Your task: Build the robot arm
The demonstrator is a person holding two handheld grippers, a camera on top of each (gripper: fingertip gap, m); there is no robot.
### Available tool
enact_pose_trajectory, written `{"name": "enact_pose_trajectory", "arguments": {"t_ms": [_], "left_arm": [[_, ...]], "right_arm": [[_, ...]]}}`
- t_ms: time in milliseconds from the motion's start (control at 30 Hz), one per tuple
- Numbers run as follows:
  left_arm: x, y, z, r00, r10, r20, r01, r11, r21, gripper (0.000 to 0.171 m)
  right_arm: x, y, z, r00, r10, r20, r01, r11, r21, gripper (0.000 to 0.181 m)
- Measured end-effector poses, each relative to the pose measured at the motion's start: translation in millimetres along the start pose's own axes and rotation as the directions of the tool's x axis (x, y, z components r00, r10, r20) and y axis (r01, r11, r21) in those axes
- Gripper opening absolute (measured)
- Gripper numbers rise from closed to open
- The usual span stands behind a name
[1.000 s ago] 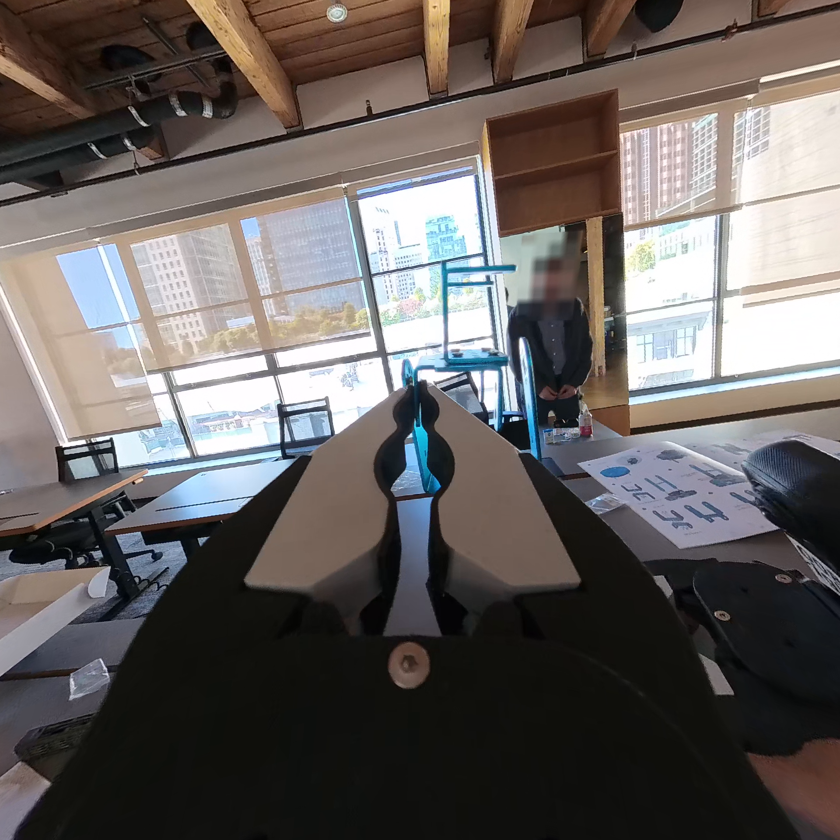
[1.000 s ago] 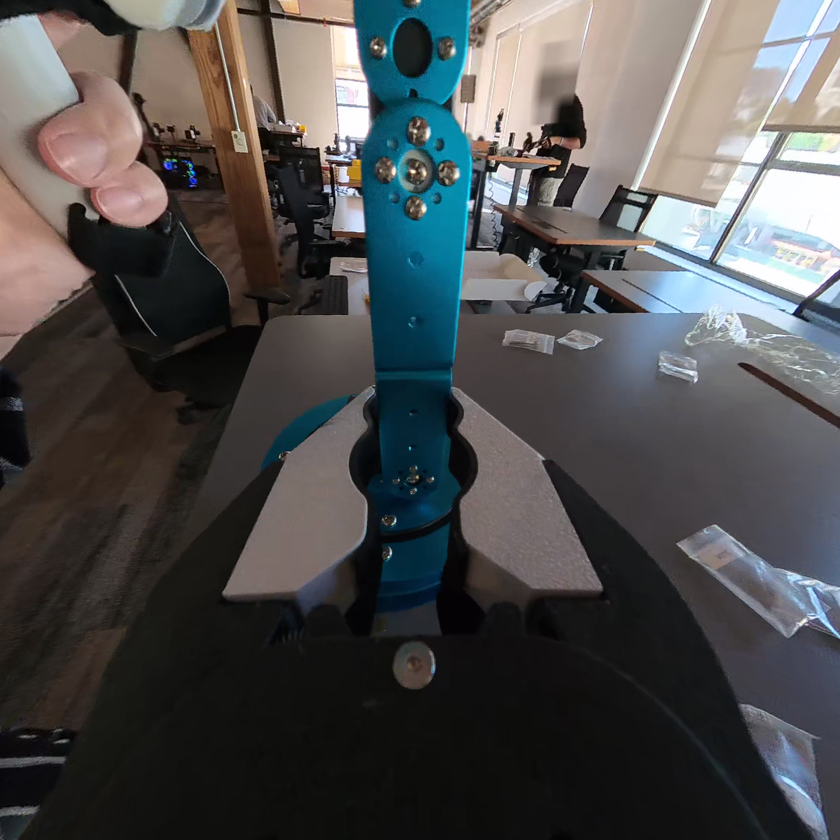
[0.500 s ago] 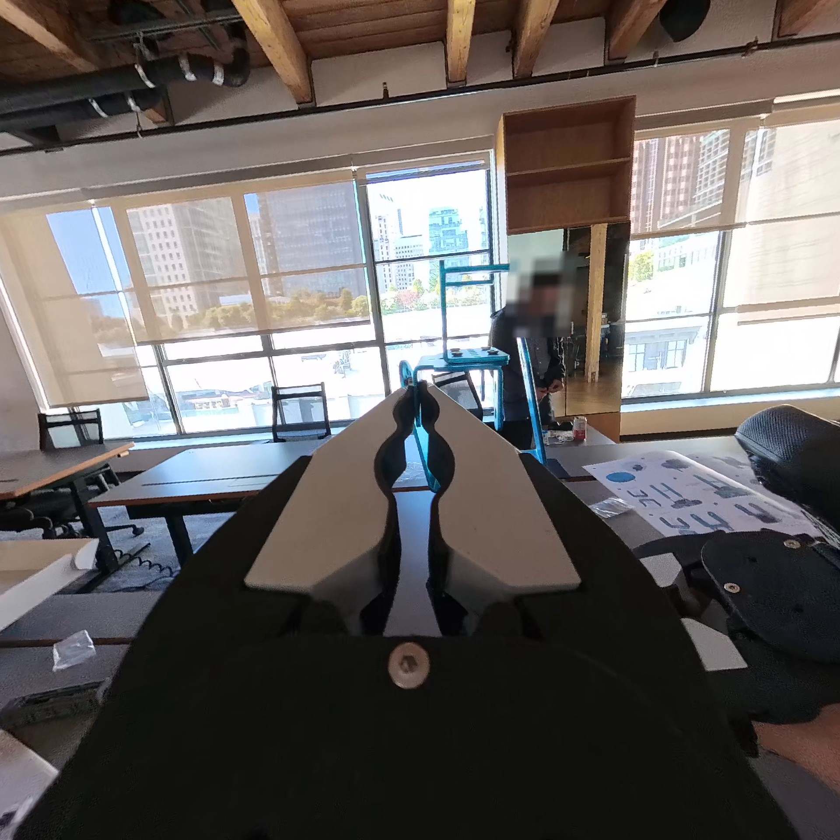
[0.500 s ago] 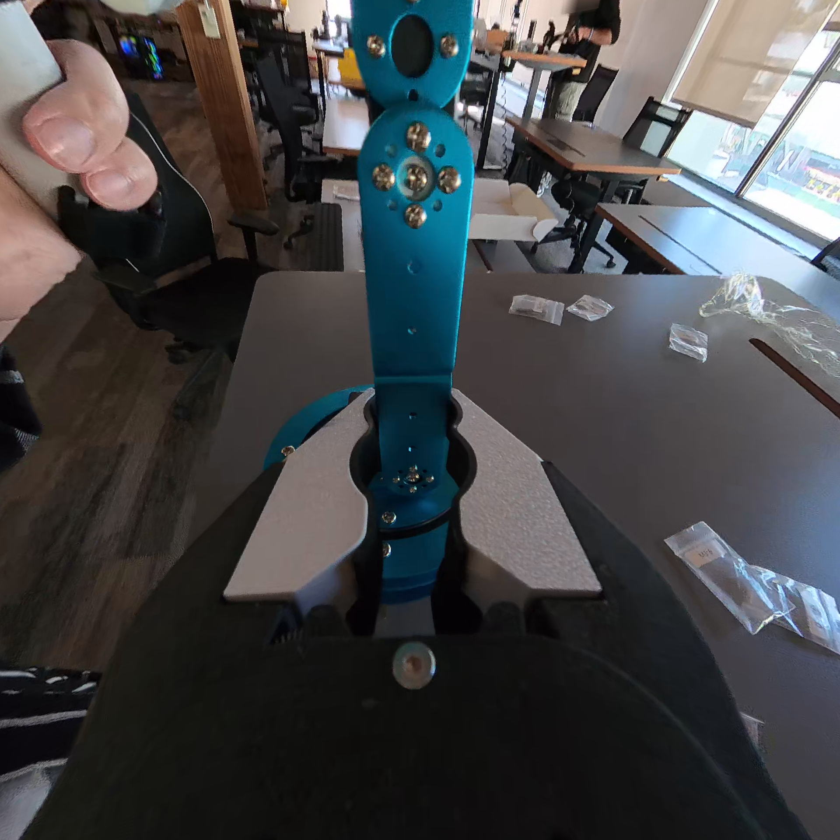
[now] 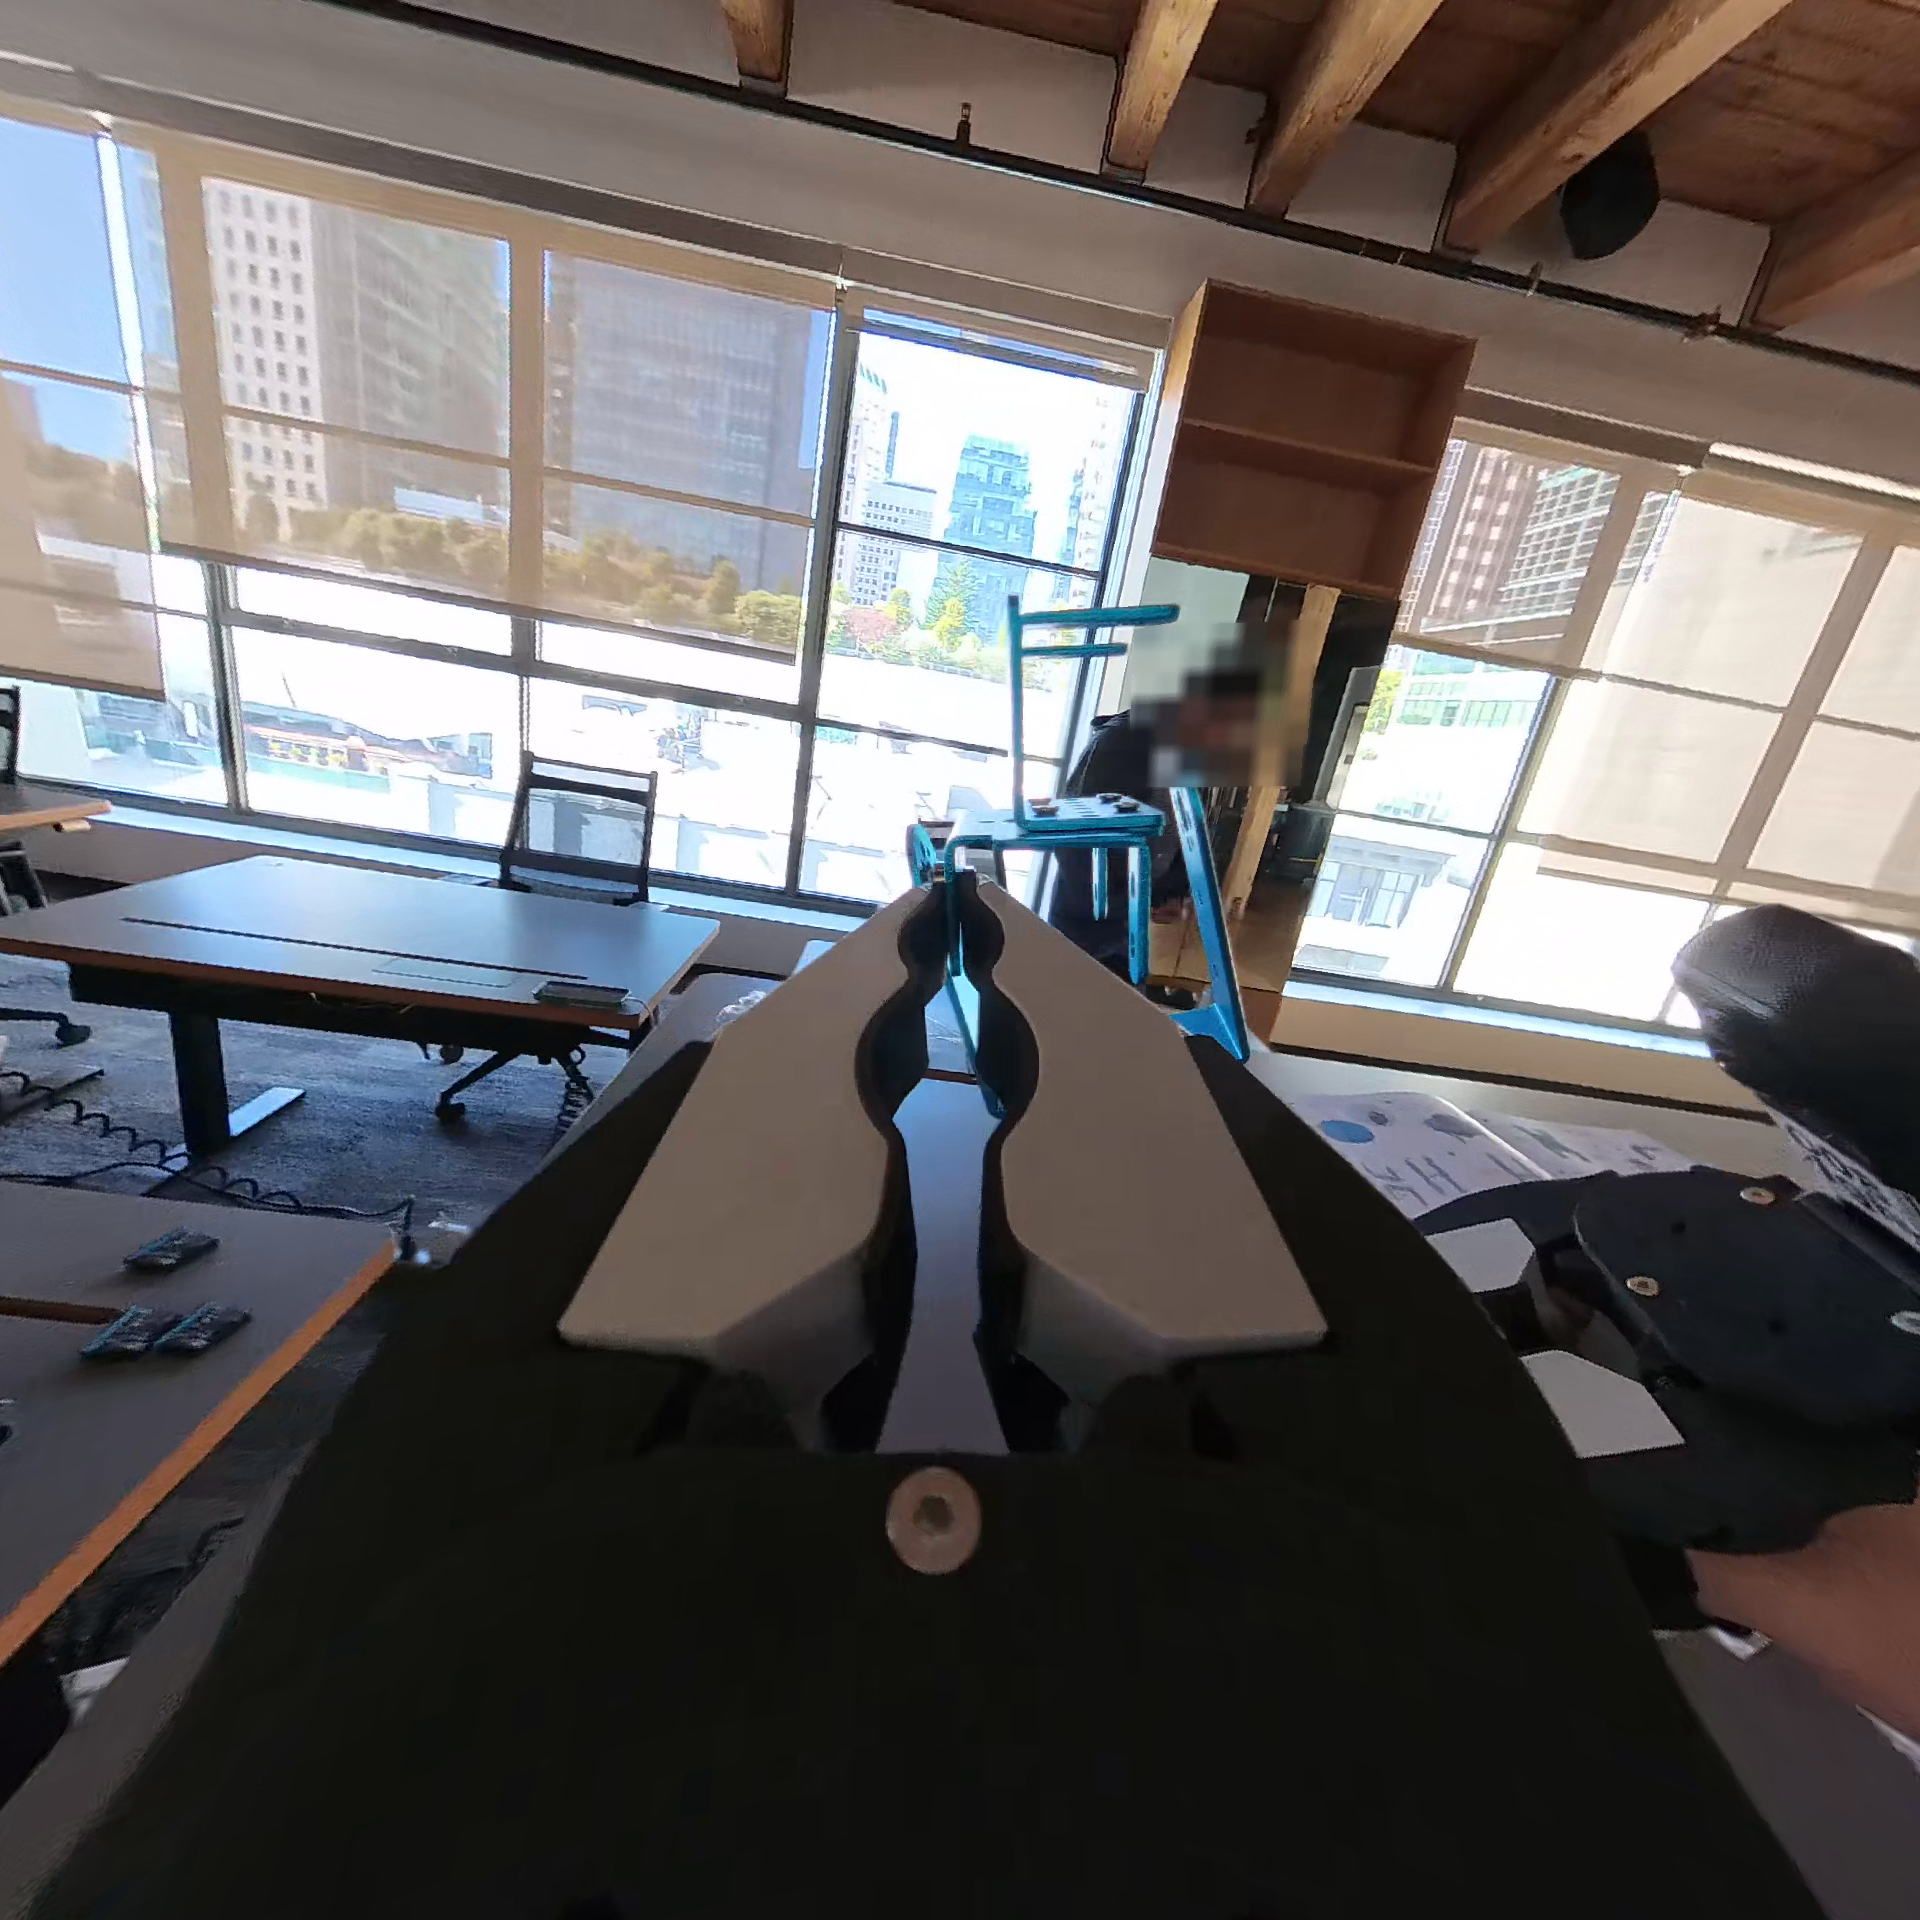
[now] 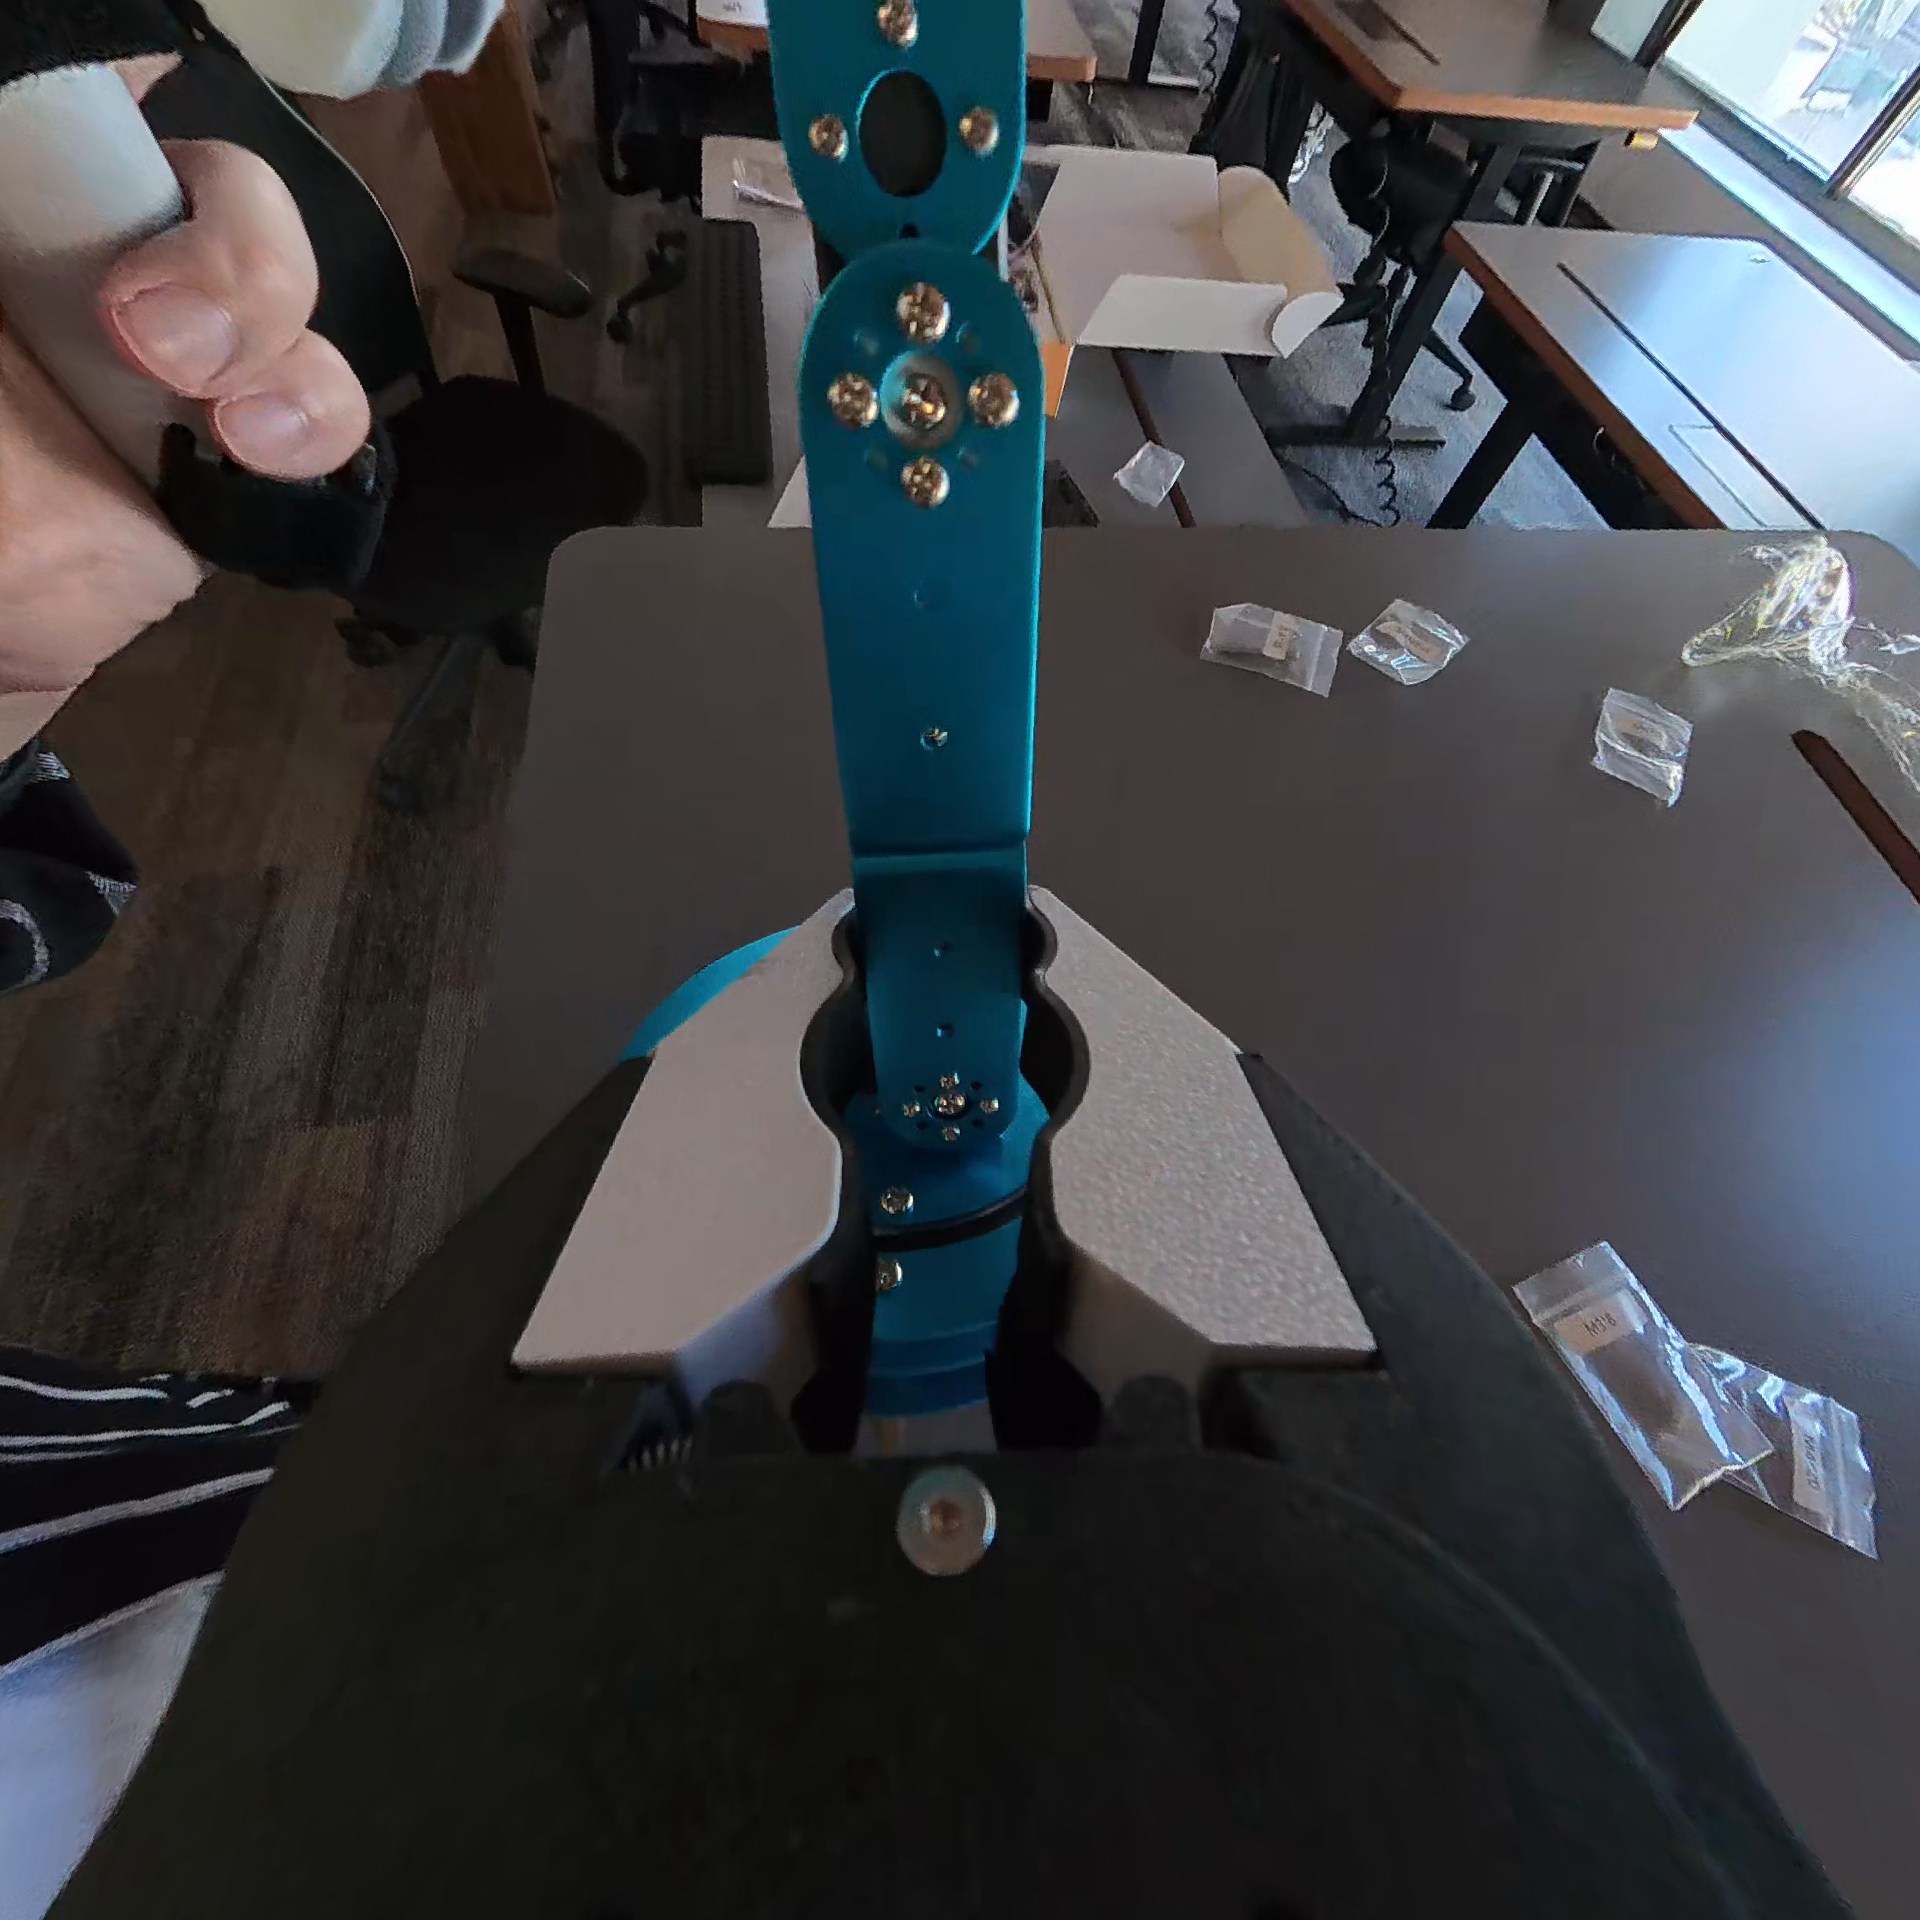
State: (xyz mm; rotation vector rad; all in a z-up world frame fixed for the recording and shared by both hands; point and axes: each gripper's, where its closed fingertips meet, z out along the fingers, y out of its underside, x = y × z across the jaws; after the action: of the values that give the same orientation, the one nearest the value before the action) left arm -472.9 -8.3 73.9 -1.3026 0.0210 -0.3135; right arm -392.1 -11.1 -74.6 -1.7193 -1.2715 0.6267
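Clearly both grippers clamp one blue bracket assembly above the table's left edge: the left gripper pinches only a thin edge, the right gripper its base, so twisting could slip it.

Left wrist view level toward windows — right downward, close; perhaps sharing blue bracket.

Strong daylight poured through the windows, blowing out the lower panes and throwing the near black gripper body into silhouette. Wide-angle bending curved the ceiling beams. The hand at the frame's edge looked soft and blurred.
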Motion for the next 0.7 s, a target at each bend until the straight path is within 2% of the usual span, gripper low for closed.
{"name": "enact_pose_trajectory", "arguments": {"t_ms": [433,700], "left_arm": [[-40,15,0,0.979,-0.2,-0.03,0.2,0.98,-0.008,0.0],[-62,-1,-7,0.923,-0.364,-0.129,0.374,0.925,0.071,0.0]], "right_arm": [[-5,-7,20,1.0,-0.024,-0.013,0.021,0.985,-0.172,0.023],[-3,-8,23,1.0,0.001,-0.015,-0.004,0.982,-0.189,0.023]]}}
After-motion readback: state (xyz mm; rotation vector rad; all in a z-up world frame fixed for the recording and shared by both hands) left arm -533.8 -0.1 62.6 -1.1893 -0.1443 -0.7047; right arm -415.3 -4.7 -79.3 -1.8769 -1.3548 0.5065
